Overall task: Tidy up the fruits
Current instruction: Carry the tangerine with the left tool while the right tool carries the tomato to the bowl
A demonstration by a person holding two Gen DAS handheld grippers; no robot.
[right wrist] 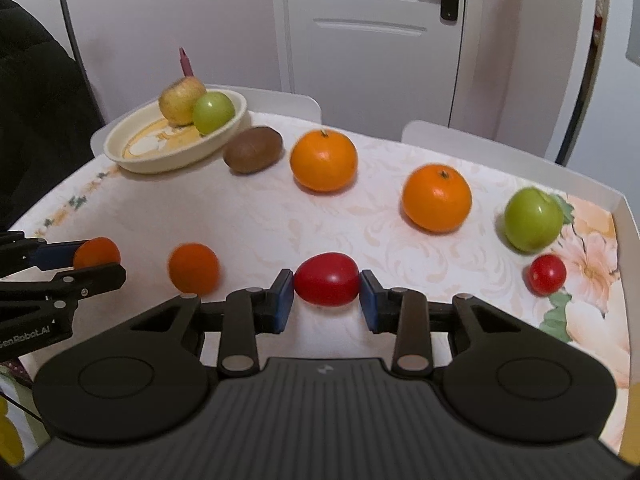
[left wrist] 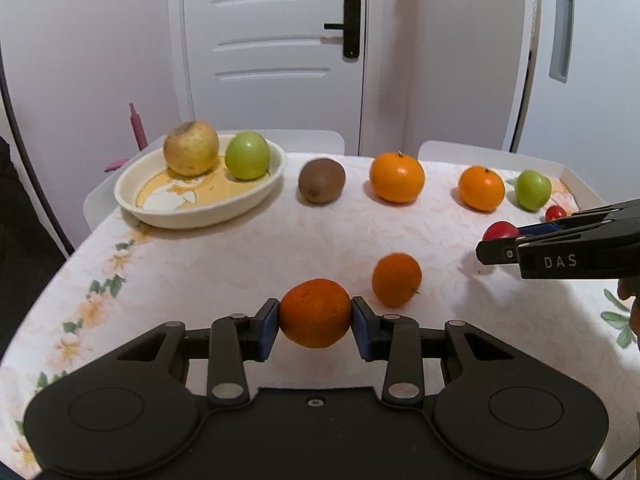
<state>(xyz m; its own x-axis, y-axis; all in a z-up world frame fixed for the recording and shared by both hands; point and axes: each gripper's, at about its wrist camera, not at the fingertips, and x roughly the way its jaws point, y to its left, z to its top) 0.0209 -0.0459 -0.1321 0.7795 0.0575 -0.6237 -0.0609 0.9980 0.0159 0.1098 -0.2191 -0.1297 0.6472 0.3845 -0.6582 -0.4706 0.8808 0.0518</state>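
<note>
Gripping a small tangerine (left wrist: 315, 313) between its blue pads, the left gripper (left wrist: 315, 322) holds it above the floral tablecloth (left wrist: 240, 256), the dish (left wrist: 168, 216) far ahead-left. In the right view, the right gripper (right wrist: 327, 294) clamps a red tomato (right wrist: 327, 279); another tangerine (right wrist: 193, 268) sits left.

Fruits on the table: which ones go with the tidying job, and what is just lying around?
For the job:
held orange
held red tomato
loose orange
kiwi
dish with two apples

Just there:
door
pink stick
flowered tablecloth
</note>
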